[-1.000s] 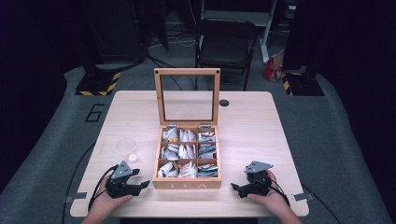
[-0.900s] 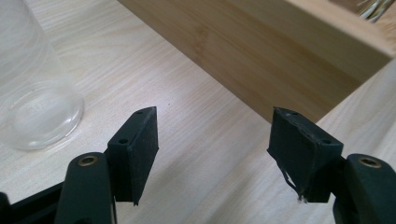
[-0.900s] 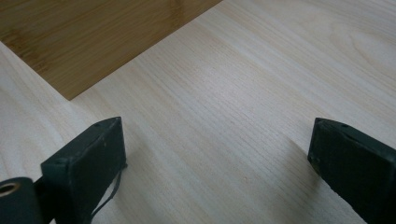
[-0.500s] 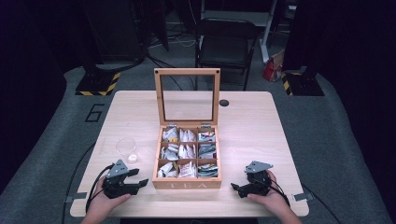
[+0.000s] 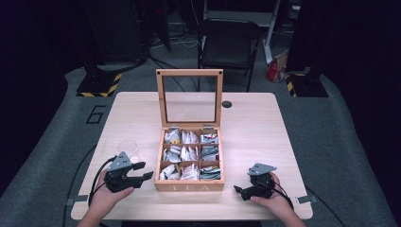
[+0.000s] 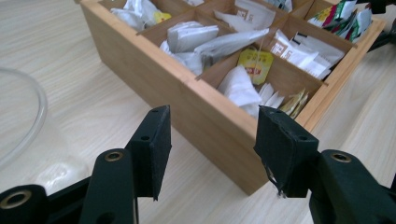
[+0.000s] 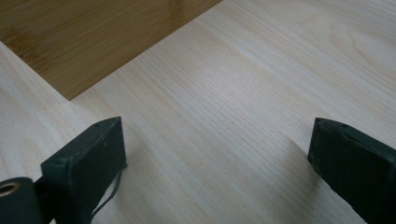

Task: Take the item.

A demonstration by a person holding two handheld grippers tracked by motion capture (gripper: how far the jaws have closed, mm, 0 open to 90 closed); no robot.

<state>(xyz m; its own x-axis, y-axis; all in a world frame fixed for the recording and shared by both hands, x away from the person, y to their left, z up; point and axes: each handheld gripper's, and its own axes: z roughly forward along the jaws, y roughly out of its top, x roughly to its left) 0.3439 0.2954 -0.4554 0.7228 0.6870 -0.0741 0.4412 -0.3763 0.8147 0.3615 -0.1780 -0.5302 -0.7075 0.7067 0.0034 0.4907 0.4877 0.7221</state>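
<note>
The tea box (image 5: 190, 161) sits at the centre of the surface (image 5: 265, 127) in the high view, lid upright, its compartments full of tea bags (image 5: 189, 152). The left tongs (image 5: 142, 171), at lower left just beside the box, point at its side wall; their jaws have just been closing and stand half apart with nothing between them. A clear glass (image 5: 126, 147) lies just above them. The right tongs (image 5: 240, 190), at lower right, rest wide and empty.

High view looks down from above; gripper views sit close, low — all share the tea box (image 5: 190, 163).
</note>
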